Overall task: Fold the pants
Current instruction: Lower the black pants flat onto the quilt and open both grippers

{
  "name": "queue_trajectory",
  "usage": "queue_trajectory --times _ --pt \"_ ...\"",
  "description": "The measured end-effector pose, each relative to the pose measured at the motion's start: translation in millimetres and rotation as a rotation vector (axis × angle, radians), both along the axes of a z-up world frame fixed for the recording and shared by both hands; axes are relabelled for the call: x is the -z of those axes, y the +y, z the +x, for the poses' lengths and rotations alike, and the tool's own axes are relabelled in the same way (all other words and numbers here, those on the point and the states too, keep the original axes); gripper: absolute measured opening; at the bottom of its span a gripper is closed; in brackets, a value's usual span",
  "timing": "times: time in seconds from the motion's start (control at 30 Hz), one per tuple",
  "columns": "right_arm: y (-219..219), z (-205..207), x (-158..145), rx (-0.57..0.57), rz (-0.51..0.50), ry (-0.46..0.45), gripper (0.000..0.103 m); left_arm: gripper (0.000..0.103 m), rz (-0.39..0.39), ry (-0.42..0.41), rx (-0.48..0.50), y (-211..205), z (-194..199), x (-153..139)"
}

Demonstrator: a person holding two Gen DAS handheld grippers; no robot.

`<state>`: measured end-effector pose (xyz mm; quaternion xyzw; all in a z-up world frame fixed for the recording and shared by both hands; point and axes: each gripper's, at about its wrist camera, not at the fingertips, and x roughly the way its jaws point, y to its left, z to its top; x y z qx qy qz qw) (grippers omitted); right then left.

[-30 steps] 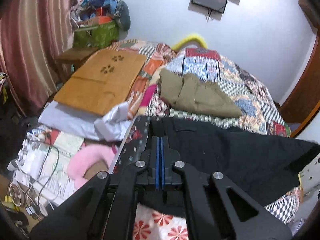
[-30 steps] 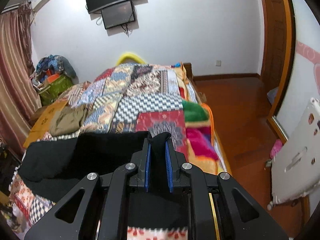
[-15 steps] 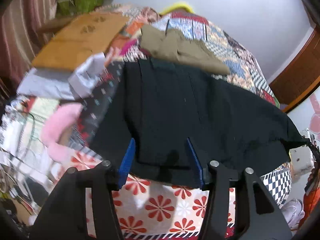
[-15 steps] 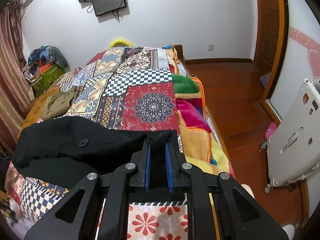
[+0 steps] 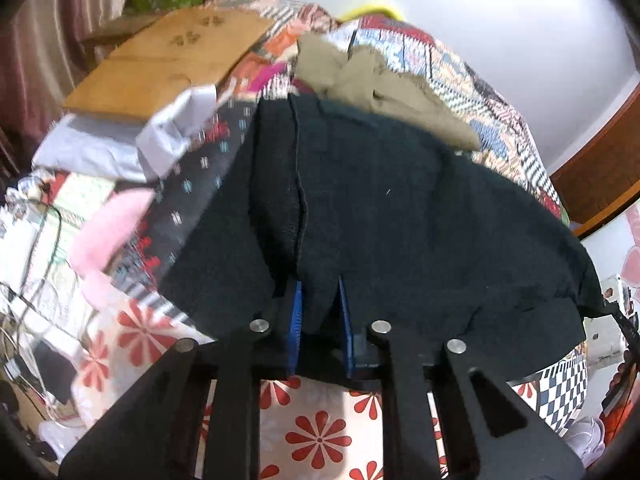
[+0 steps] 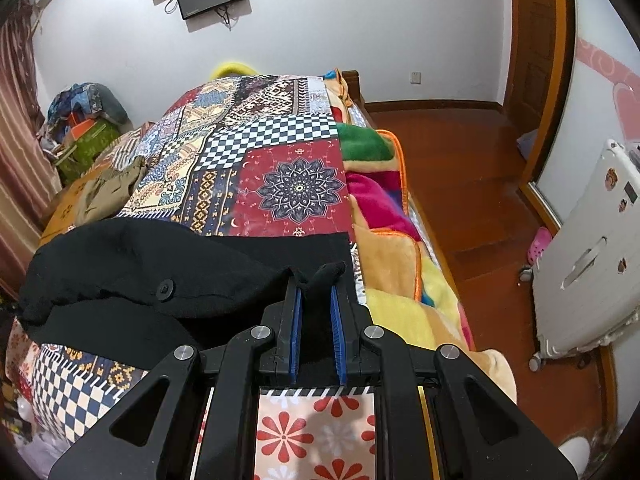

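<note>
Black pants (image 5: 400, 216) lie spread across the near edge of a patchwork-quilted bed (image 5: 504, 120). My left gripper (image 5: 319, 300) has its blue-padded jaws closed on a bunched fold of the pants' near edge. In the right wrist view the pants (image 6: 132, 280) lie to the left with a button showing. My right gripper (image 6: 316, 300) is shut on a bunched corner of the black fabric at the bed's right edge.
Folded olive-brown pants (image 5: 380, 84) lie behind the black pair, also in the right view (image 6: 108, 188). A wooden lap desk (image 5: 160, 64) and white cloth (image 5: 176, 128) sit at left. A wooden floor (image 6: 472, 184) and a white suitcase (image 6: 580, 264) are on the right.
My left gripper opened, then closed again on a fold of the pants' near edge. The pants now lie spread flat. My right gripper lowered toward the bed, still holding its corner.
</note>
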<state>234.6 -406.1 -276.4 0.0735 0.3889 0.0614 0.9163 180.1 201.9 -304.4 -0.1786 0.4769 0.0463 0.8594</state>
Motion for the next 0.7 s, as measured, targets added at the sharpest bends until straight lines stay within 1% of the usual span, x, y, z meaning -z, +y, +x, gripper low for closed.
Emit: queue_trajectory --times 0.1,0.2,0.27,0.33,0.43,0.5,0.63,0.7 --pt "1 3 -6 0.0 -0.002 -0.015 0.012 0.015 0.065 -0.05 0.002 -2 0 -25" --pt "2 2 -19 -0.001 0.004 -0.054 0.012 0.015 0.147 -0.104 0.007 -5 -2 -53" --pt "4 1 -24 -0.002 0.007 -0.075 0.012 0.015 0.19 -0.124 0.004 -2 -5 -66" --pt "6 -2 -27 -0.007 0.003 -0.089 0.012 0.015 0.212 -0.128 -0.002 4 -8 -70" --pt "12 -5 -20 -0.018 -0.022 -0.078 0.012 0.015 0.217 -0.098 -0.02 14 -11 -61" --pt "12 -8 -9 -0.021 -0.034 -0.051 0.012 0.015 0.21 -0.06 -0.035 20 -12 -45" --pt "6 -11 12 -0.012 -0.022 0.007 0.012 0.015 0.182 0.031 -0.05 28 -9 -6" --pt "4 -14 22 -0.015 -0.025 0.035 0.012 0.016 0.192 0.051 -0.053 26 -11 4"
